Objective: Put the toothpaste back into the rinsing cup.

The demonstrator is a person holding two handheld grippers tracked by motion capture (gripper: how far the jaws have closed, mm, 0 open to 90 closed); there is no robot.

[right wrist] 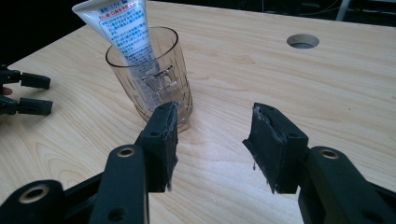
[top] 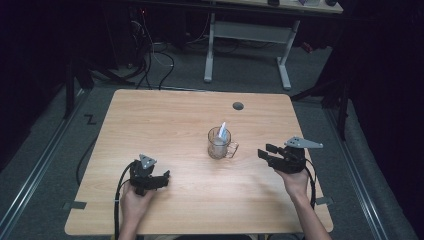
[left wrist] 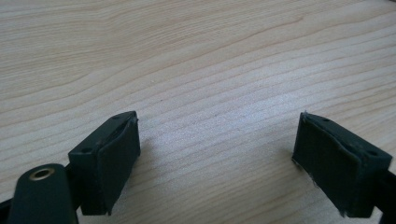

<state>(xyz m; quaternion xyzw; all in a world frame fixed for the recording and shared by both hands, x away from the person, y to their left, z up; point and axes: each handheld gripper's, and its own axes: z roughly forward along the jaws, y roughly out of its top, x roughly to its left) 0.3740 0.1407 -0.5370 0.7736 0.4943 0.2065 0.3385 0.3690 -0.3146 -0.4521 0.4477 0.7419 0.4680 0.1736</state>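
Tongs resting apart around a glass mug (top: pixel 220 143)
Right tongs (right wrist: pixel 212 140) are gaping empty just short of the mug holding a tube (right wrist: pixel 122 28); left tongs (left wrist: pixel 217 158) are lying released on the counter (top: pixel 165 120).

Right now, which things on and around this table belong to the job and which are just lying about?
In the job:
glass mug, standing on the table
tube standing in the mug
right gripper, jaws open, aimed at the mug
left gripper, open over bare wood

Lying about:
cable hole in the tabletop
white desk frame behind
floor cables
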